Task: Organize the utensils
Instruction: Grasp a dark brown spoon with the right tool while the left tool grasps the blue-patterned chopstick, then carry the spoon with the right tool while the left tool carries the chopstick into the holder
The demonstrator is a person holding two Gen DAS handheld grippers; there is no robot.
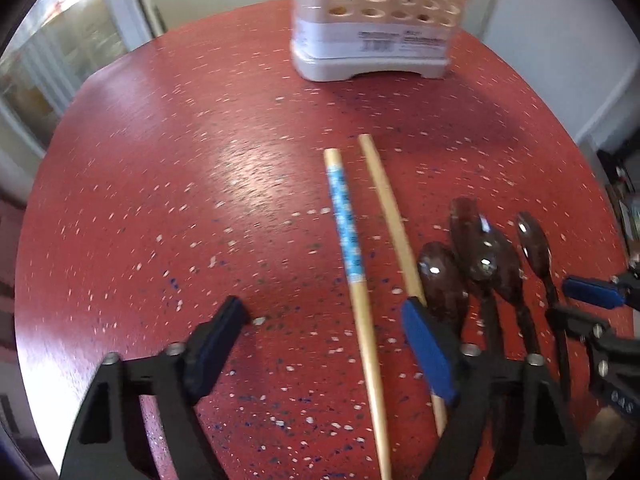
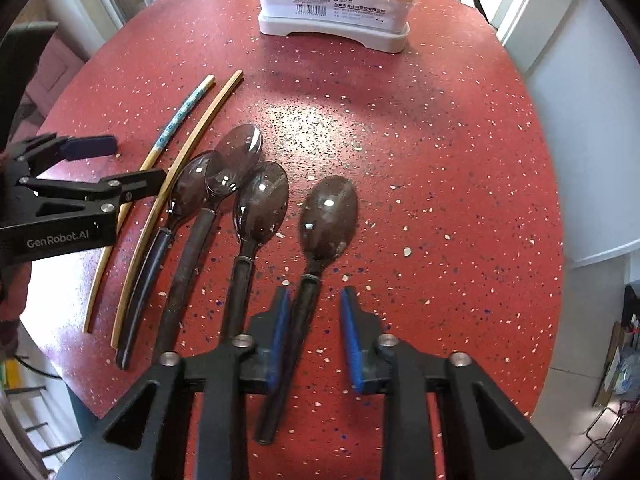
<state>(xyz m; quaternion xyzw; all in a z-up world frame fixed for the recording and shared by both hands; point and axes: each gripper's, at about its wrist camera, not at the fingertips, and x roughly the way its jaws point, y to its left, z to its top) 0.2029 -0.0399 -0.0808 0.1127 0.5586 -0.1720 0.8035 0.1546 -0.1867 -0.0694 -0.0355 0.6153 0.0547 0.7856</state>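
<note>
On red speckled table (image 2: 440, 140), right claw (image 2: 316, 300) loosely straddles a dark translucent spoon (image 2: 328, 212), left claw (image 1: 324, 307) gapes empty.

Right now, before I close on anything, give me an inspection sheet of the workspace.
Surface: red speckled round table.
Job's things: four dark translucent plastic spoons, two wooden chopsticks, white perforated plastic utensil holder at the far edge.
Clutter: nothing seen.
Grippers: left gripper open over the chopsticks; right gripper open, rightmost spoon handle between its jaws.
Cables: nothing seen.
Surroundings: white walls, glass panels.
</note>
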